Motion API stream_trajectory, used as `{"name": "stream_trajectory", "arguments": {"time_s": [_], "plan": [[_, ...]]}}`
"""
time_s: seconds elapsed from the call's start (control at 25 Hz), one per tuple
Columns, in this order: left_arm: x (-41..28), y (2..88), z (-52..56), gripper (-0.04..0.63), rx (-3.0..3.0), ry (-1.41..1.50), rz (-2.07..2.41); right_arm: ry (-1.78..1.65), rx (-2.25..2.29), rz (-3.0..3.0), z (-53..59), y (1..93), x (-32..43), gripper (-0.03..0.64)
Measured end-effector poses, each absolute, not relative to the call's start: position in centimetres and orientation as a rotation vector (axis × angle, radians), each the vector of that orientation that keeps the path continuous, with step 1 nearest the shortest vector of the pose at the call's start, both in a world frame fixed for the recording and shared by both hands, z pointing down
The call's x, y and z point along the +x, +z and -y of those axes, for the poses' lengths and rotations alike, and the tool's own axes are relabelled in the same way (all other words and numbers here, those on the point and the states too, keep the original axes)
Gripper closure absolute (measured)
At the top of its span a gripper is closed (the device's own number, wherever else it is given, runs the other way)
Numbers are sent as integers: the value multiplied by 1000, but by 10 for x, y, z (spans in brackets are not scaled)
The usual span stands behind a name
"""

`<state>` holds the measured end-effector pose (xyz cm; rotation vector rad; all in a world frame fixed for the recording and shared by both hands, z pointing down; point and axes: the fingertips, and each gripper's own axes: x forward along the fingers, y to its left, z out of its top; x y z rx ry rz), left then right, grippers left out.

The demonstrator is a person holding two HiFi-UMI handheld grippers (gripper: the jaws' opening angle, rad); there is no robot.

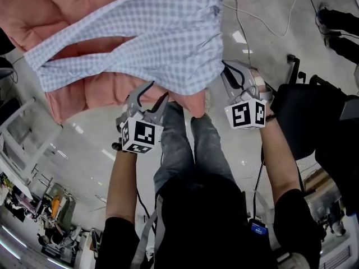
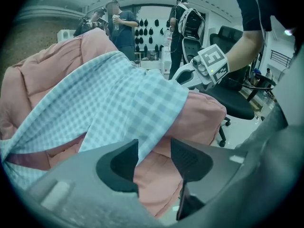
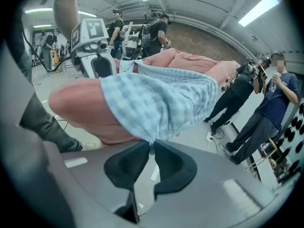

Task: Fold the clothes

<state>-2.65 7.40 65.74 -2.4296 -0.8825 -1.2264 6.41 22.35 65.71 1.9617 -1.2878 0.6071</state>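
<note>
A pink quilt lies bulky in front of the person. A light-blue checked cloth is draped across it, with its near edge hanging over the quilt's front. The right gripper has its 2 fingers almost together, pinching a bunched corner of the cloth. The left gripper has its fingers moderately apart; the cloth's edge and the quilt show between them, unpressed.

floor: glossy grey | seating: black office chair | light: ceiling strip lamps
</note>
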Motion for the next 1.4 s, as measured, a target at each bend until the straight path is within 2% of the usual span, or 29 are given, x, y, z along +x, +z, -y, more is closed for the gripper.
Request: {"name": "stream_trajectory", "arguments": {"time_s": [0.28,0.36,0.52,0.6,1.4], "plan": [[-22,670,-94,387,-2378,-1211,940,635,1985,1278,-262,623,57,574],[-24,670,-98,425,-2367,-1219,964,626,1977,1290,-267,615,52,574],[-32,663,-104,548,-2348,-1209,956,620,1982,1289,-276,605,46,574],[-37,660,-104,583,-2354,-1216,937,621,1990,1287,-281,604,44,574],[-106,604,-143,587,-2286,-1238,1099,667,1834,1278,-337,619,-2,574]]}}
